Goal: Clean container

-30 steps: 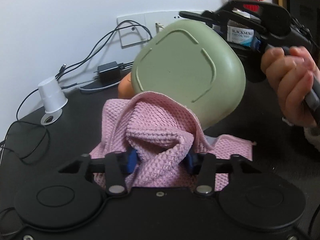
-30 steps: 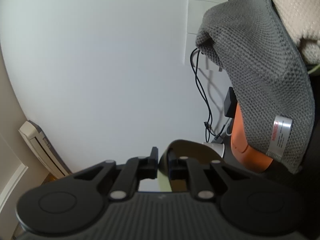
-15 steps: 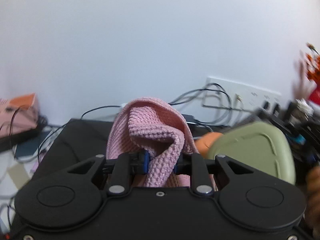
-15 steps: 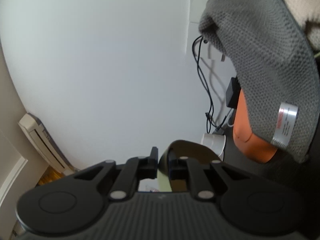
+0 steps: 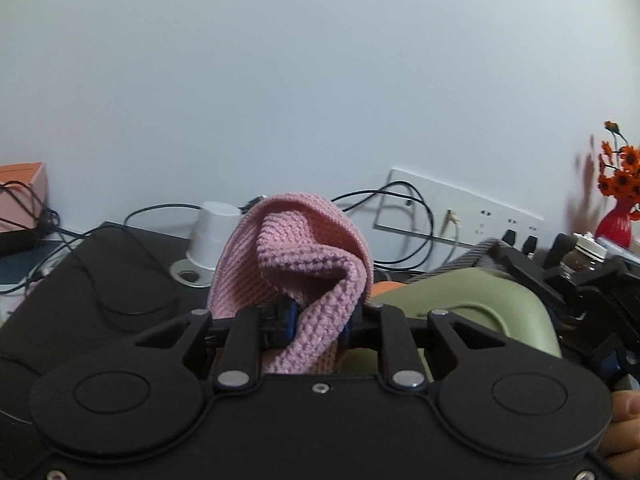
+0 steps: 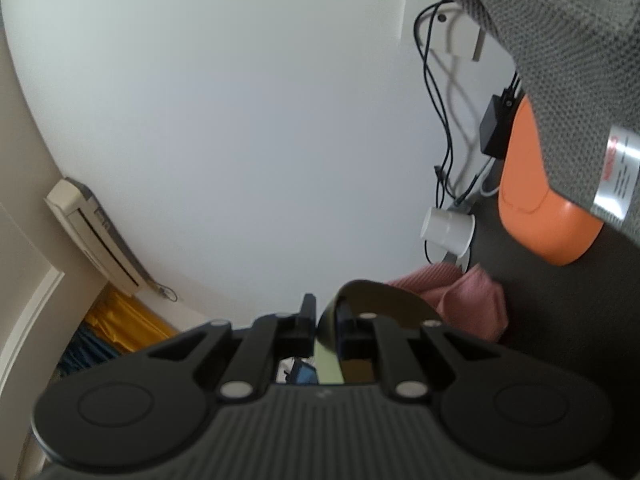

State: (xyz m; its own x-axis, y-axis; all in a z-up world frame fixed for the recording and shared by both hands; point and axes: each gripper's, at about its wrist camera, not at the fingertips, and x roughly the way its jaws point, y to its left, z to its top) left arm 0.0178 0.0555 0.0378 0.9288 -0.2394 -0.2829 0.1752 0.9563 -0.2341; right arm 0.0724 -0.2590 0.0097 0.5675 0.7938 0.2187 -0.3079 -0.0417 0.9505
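One pink knitted cloth (image 5: 296,256) stands bunched in the lower middle of the left wrist view, pinched between the two fingers of the left gripper (image 5: 316,320), whose jaws have just been closing on it. To its right, low in the frame, sits the single green container (image 5: 480,296), with the right gripper (image 5: 560,292) at its far edge. In the right wrist view the right gripper (image 6: 326,320) is clenched on the container's rim (image 6: 376,300) at the bottom centre, and the pink cloth (image 6: 460,300) shows just behind it. On the black surface (image 5: 100,280) I count one white paper cup (image 5: 210,236), upside down, and one orange container (image 6: 536,208) under one grey cloth (image 6: 560,60). One red vase (image 5: 614,220) of orange flowers stands at the right edge.
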